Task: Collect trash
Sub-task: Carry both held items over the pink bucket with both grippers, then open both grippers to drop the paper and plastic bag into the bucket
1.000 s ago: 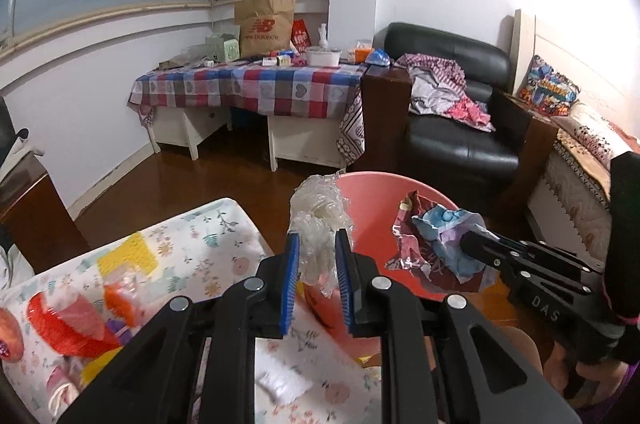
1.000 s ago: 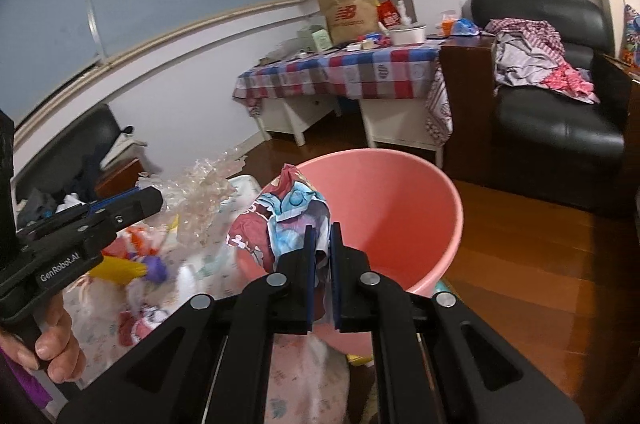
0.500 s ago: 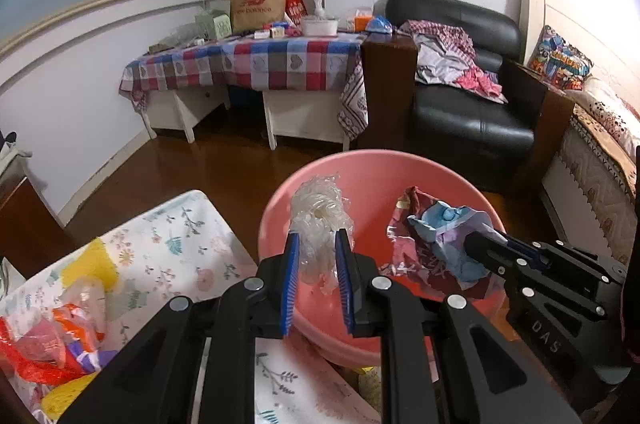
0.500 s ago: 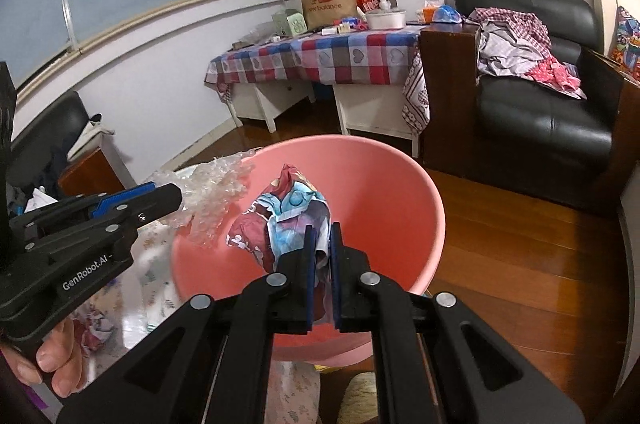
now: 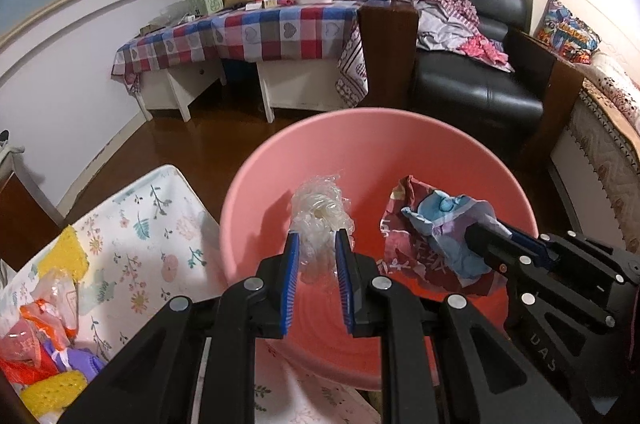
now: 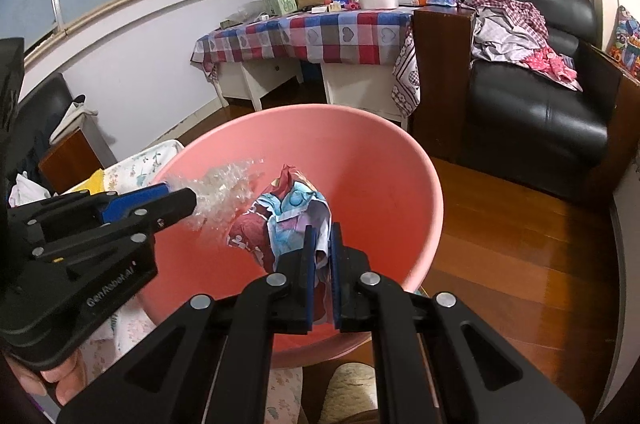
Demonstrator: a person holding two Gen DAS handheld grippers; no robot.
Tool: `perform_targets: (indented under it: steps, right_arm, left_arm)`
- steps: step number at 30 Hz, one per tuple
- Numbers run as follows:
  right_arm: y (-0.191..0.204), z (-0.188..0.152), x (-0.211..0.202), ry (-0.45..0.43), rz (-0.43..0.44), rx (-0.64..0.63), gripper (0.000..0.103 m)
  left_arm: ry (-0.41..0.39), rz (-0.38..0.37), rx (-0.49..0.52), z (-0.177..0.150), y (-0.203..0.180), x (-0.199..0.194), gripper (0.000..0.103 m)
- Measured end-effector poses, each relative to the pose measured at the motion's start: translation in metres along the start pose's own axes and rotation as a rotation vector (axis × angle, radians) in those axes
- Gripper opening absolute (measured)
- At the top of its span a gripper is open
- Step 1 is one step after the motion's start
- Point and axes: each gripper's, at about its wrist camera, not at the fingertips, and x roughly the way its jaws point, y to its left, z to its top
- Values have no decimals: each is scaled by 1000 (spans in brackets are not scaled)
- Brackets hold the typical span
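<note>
My left gripper [image 5: 317, 256] is clamped on one wad of clear crinkled plastic [image 5: 320, 216], which sits between both blue pads over the interior of the pink basin [image 5: 400, 140]. My right gripper [image 6: 321, 248] is closed on one crumpled printed wrapper [image 6: 280, 220], also held inside the basin rim. Count: two gripped trash items, one basin. To my left, the floral-cloth surface [image 5: 140, 224] carries further scraps: yellow pieces [image 5: 68, 256] and red and orange wrappers [image 5: 36, 344]. Beyond lie dark wood floor [image 6: 500, 232], a checked-cloth table [image 5: 256, 32] and a black armchair [image 5: 472, 84]. The basin edge touches the floral surface; open floor lies right of the basin.
</note>
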Motion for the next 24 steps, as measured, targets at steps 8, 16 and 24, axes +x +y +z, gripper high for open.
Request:
perform_targets:
  steps: [8,16,24]
  right_arm:
    - [2,0,1,-6,-11,-12,7]
    - [1,1,2,-6,-14,-13,7]
    - [1,1,3,-5,-15,-14,7]
  left_arm:
    - [26,19,-21,-3,-2,9,19]
    - [19,23,-16,-5,-2,9,22]
    - [11,28,-10,-6,-5,5,22]
